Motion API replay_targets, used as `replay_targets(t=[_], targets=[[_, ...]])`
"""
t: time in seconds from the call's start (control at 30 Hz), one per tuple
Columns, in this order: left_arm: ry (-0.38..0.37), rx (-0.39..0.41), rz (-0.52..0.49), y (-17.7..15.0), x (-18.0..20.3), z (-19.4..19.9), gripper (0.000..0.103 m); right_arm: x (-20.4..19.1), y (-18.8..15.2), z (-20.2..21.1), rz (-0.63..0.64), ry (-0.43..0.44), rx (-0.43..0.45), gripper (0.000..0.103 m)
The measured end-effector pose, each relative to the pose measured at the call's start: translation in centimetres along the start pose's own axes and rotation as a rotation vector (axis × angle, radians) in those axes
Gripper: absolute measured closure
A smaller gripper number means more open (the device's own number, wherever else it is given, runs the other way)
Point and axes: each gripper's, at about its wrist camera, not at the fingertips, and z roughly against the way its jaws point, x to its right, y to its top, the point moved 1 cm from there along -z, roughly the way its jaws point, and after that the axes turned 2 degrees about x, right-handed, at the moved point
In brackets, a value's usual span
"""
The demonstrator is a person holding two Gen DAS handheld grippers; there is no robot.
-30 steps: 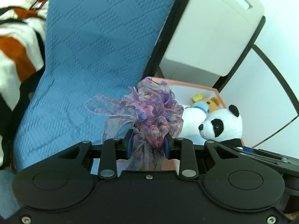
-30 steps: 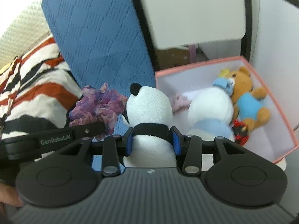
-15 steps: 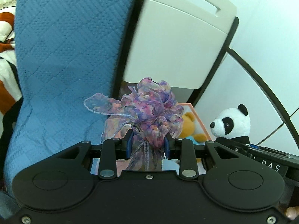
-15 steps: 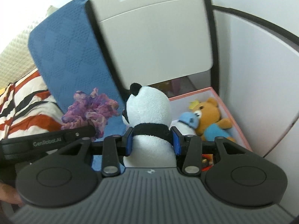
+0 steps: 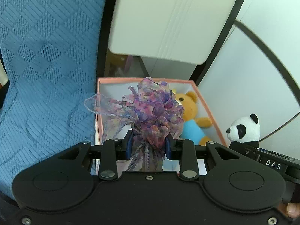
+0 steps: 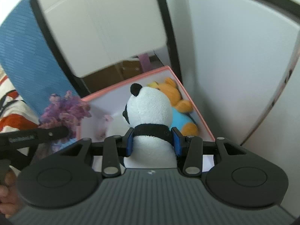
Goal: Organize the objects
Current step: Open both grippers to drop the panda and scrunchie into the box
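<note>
My left gripper [image 5: 149, 147] is shut on a purple-pink ruffled fabric scrunchie [image 5: 150, 110] and holds it above the near left part of a pink-rimmed white box [image 5: 210, 110]. My right gripper [image 6: 152, 140] is shut on a panda plush [image 6: 150, 112], gripped at its black neck band, above the box [image 6: 198, 110]. An orange teddy bear in a blue shirt [image 5: 193, 120] lies inside the box; it also shows in the right wrist view [image 6: 180, 108]. The panda [image 5: 243, 129] shows at the right of the left wrist view, the scrunchie [image 6: 63, 110] at the left of the right wrist view.
A blue quilted cover [image 5: 46, 65] lies left of the box. A white panel with black frame [image 5: 168, 18] stands behind it, and a white wall [image 6: 234, 65] is to the right. A striped orange, black and white cloth [image 6: 9, 112] lies at far left.
Both grippers have moved right and forward with their loads, from over the blue cover to above the box. The box and the teddy bear now sit centred below them.
</note>
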Motion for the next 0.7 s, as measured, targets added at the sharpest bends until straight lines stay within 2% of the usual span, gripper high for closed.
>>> replay_targets(t=[0.33,0.5,0.6,0.67,0.7], targets=[[0.039,-0.086,-0.007,-1.7,0.5,-4.6,0.072,3.9,-1.8,-5.2,-0.038,-0.031,-0.099,0.059],[0.044,-0.104,-0.004,-2.3,0.4,-5.3,0.071,4.2,-2.3,-6.0,-0.043,-0.039,-0.116,0.058],[0.045,-0.097,0.001,-2.0,0.4,-5.2,0.063,4.4,-2.0,-6.0,-0.054,-0.035,-0.119,0.056],[0.046,-0.091,0.003,-1.7,0.4,-4.8,0.051,4.7,-1.7,-5.9,-0.085,-0.022,-0.126,0.053],[0.04,-0.086,0.002,-1.5,0.4,-4.5,0.049,4.8,-1.5,-5.6,-0.099,-0.019,-0.127,0.051]])
